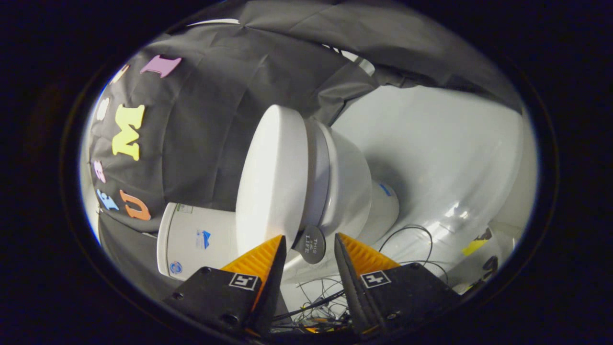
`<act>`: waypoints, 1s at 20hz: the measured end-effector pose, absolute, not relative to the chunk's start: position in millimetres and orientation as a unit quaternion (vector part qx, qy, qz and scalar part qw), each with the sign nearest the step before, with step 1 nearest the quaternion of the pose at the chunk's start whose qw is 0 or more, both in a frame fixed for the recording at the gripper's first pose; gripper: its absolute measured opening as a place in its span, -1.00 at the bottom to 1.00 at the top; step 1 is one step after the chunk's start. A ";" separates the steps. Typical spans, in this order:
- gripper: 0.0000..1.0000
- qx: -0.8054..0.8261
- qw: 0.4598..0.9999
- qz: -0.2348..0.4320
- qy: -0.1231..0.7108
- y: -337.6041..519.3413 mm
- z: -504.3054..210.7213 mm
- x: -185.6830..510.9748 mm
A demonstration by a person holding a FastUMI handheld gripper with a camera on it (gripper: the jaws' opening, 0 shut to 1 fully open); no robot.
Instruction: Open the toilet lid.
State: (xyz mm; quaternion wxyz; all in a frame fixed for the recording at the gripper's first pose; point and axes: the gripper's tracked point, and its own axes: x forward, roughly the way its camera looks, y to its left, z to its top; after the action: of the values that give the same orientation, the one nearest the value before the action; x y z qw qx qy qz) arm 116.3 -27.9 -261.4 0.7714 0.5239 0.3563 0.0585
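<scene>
white toilet lid [273,177], dark grey lid tab [310,244], seemingly white floor [445,143]

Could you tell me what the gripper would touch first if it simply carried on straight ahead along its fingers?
Most likely the dark round tab on the toilet lid. It sits just ahead of the open gripper, in the gap between the fingertips, with neither finger touching it. Depth is hard to judge here.

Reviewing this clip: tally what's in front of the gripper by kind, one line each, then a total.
Toilet with lid closed: 1
Round dark tab at the lid's edge, between the open gripper fingers: 1
Cistern: 1
Cable tangle on the floor: 1
Total: 4
</scene>
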 end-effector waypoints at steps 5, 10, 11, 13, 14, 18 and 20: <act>-0.20 0.515 0.774 0.056 0.364 -26.4 -268.4 122.4; -0.42 0.514 0.777 0.055 0.360 -28.6 -267.8 123.8; -0.47 0.519 0.774 0.056 0.359 -28.2 -266.2 123.7; -0.58 0.532 0.765 0.059 0.359 -29.0 -265.3 123.4; -0.62 0.538 0.761 0.061 0.358 -29.6 -264.9 123.9; -0.76 0.551 0.752 0.060 0.356 -30.8 -262.0 122.6; -0.77 0.564 0.743 0.054 0.356 -32.1 -260.1 123.3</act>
State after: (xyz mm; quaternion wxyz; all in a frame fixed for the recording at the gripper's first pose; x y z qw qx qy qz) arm 123.3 -32.1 -260.1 0.7432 0.5638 0.3561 0.0543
